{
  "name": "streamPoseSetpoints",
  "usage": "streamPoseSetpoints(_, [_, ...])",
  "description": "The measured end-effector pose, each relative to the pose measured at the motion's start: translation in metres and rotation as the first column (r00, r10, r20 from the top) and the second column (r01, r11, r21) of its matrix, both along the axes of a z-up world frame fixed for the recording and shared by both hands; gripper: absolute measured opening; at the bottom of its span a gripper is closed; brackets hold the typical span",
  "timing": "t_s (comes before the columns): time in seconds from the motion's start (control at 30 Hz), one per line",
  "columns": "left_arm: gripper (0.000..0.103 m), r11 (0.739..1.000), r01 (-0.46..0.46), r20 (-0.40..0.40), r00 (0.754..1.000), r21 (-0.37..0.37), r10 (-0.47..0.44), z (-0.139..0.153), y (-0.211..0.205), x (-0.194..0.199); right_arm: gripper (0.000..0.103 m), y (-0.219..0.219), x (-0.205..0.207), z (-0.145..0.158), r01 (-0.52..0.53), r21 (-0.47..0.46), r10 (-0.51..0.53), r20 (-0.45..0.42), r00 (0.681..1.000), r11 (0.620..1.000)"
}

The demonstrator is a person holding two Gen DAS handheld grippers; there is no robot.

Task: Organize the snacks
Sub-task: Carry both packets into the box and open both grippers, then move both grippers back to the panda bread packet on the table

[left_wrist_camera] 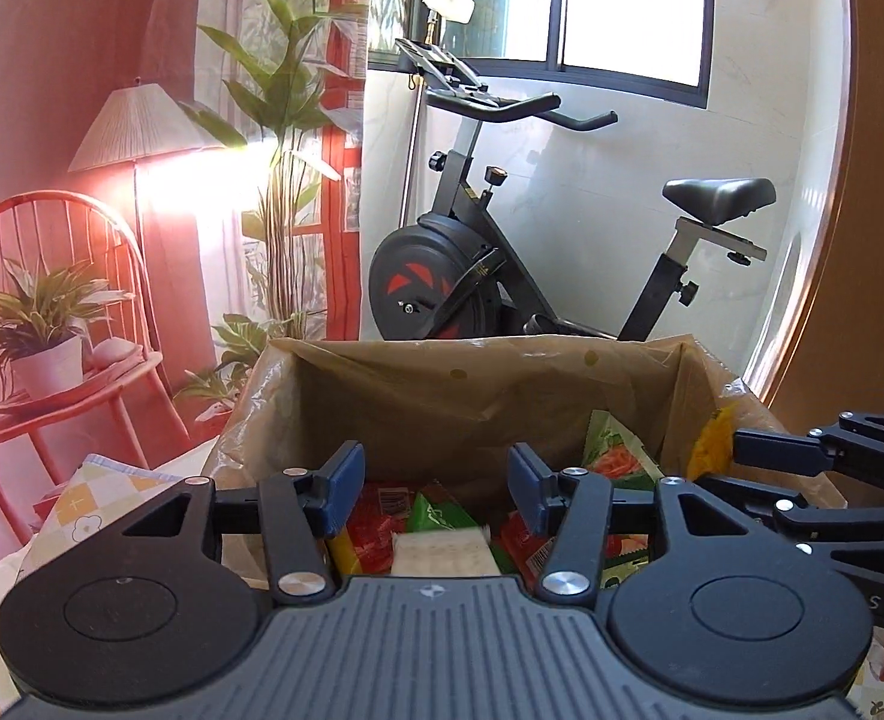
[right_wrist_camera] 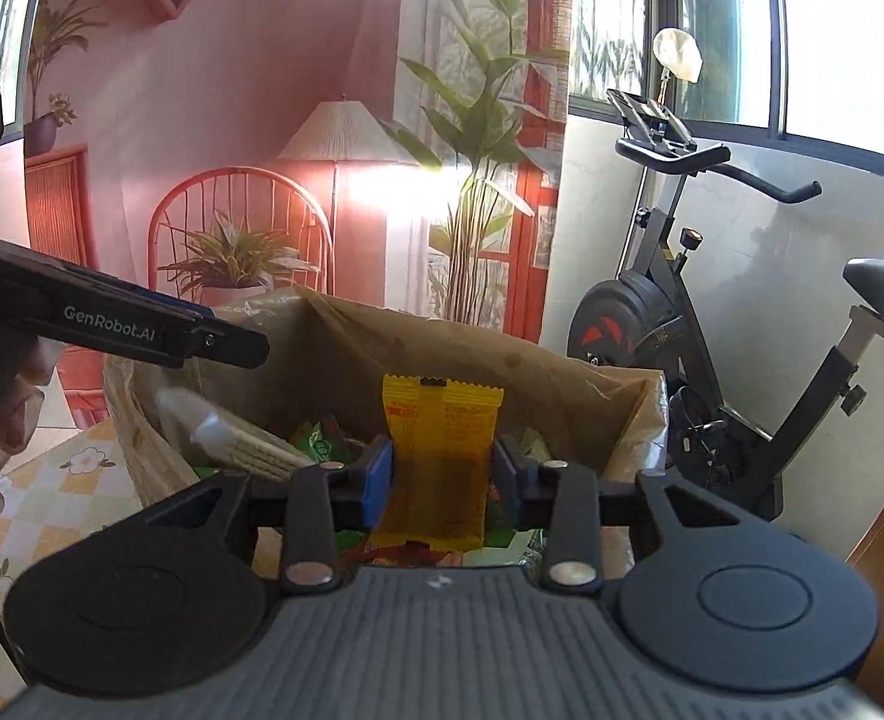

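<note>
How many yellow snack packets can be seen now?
1: the yellow packet stands upright between the pads of the right tool, above the lined box. More may be hidden among the snacks inside the box.

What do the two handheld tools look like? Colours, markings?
Both match: left tool and right tool have black linkage arms, silver rivets, blue pads and a ribbed dark grey body with round black caps. White "GenRobot.AI" lettering runs along the left tool's side.

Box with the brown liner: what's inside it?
The box holds a heap of snack packets: red, green, a white one on top. The box floor and lower packets are covered. The yellow packet is in the right claw, above the heap.
</note>
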State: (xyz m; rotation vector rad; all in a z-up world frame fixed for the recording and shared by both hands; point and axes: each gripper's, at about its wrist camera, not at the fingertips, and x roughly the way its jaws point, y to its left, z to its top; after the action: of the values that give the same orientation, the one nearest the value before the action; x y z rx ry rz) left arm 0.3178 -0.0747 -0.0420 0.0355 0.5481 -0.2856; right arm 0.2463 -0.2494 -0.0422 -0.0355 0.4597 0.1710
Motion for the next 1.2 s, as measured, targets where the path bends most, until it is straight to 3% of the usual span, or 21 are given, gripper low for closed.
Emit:
streamPoseSetpoints(0.23, [0.056, 1.000, 0.010, -0.008, 1.000, 0.009, -0.010, 0.000, 0.021, -0.020, 0.053, -0.015, -0.027, -0.001, -0.058, 0.060, 0.059, -0.014, 0.998, 0.997])
streamPoseSetpoints(0.77, [0.056, 0.999, -0.026, 0.002, 1.000, -0.042, 0.026, -0.019, 0.045, -0.119, 0.056, -0.015, -0.103, -0.004, -0.173, 0.070, 0.171, 0.036, 0.985, 0.982])
streamPoseSetpoints(1.2, [0.056, 0.997, -0.041, -0.080, 0.996, -0.065, 0.036, -0.067, 0.032, -0.142, 0.056, -0.004, -0.132, -0.047, -0.216, 0.066, 0.218, -0.041, 0.975, 0.974])
